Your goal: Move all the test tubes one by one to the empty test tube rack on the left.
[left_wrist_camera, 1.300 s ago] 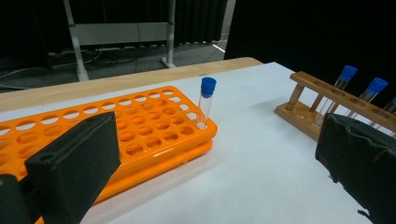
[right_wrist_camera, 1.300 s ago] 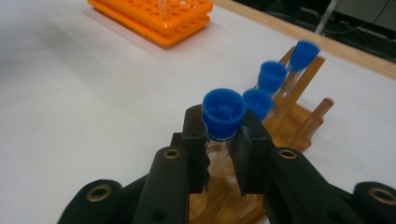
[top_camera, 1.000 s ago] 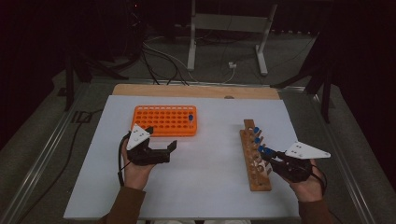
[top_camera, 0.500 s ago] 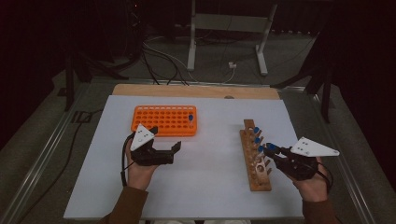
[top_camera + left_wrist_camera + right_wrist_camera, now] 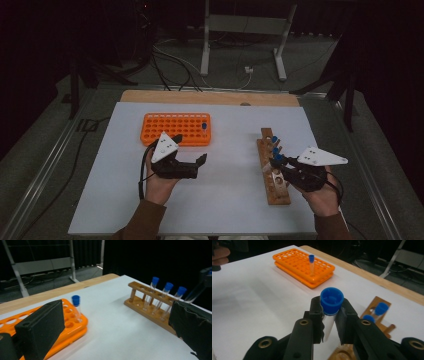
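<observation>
The right gripper's (image 5: 331, 322) fingers (image 5: 317, 315) clamp a blue-capped tube (image 5: 331, 305) just under its cap, now lifted clear of the wooden rack (image 5: 272, 175). That likely means carrying it to the orange rack (image 5: 175, 129), holding 1 tube. The left gripper (image 5: 200, 162) has drifted nearer, fingers apart, empty.

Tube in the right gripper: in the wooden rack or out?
Out. The right gripper is shut on the blue-capped tube, whose clear body hangs between the jaws above the wooden rack, not in a hole.
</observation>
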Tool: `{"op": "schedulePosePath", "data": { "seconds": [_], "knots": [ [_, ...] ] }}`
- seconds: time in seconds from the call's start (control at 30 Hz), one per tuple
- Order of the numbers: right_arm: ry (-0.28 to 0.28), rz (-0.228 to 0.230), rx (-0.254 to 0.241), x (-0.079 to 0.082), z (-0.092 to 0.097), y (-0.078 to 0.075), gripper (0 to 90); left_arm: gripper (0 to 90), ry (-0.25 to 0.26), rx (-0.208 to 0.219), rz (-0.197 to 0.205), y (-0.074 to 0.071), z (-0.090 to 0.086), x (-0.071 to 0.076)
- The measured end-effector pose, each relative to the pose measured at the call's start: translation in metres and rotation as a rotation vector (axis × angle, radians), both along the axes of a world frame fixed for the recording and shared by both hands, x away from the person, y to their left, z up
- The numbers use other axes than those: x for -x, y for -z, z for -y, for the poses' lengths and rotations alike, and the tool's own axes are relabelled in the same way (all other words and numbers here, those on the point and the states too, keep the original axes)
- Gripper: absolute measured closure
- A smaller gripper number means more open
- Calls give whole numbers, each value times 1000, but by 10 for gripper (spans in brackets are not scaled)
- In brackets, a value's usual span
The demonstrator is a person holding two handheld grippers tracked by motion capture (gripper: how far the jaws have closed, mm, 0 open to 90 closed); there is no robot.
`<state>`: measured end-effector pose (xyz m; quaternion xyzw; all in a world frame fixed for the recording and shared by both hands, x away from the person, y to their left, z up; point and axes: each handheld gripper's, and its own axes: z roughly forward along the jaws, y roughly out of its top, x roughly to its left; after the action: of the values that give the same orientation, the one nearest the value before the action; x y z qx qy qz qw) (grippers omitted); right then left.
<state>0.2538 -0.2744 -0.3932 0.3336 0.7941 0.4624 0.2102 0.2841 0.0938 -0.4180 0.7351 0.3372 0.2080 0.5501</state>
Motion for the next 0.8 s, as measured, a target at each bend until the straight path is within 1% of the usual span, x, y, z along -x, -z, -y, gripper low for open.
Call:
{"op": "schedulePosePath", "data": {
  "seconds": [0.07, 0.13, 0.2, 0.3, 0.4, 0.47, 0.57, 0.67, 0.73, 0.8],
  "knots": [
    [-8, -21, -15, -3, -3, 3, 765, 16, 24, -11, -3, 2, 6, 0],
    [-9, -41, -21, -6, -5, 6, 765, 50, 58, -14, -7, 3, 13, 0],
    [-11, -58, -31, -8, -8, 9, 765, 68, 80, -34, -8, 5, 21, 0],
    [-13, -69, -30, -10, -12, 12, 764, 78, 114, -59, -7, 8, 36, 1],
    [-16, -73, -29, -10, -16, 13, 765, 84, 140, -104, -6, 12, 51, 1],
    [-18, -73, -32, -11, -19, 13, 765, 92, 165, -122, -17, 15, 60, 1],
    [-23, -73, -33, -11, -23, 14, 765, 156, 201, -124, -29, 20, 74, 1],
    [-27, -78, -34, -11, -28, 15, 765, 179, 236, -131, -28, 26, 87, 4],
    [-36, -81, -35, -11, -30, 16, 765, 233, 260, -135, -23, 29, 95, 6],
    [-43, -81, -35, -11, -33, 17, 765, 306, 283, -129, -23, 31, 102, 7]
  ]
}}
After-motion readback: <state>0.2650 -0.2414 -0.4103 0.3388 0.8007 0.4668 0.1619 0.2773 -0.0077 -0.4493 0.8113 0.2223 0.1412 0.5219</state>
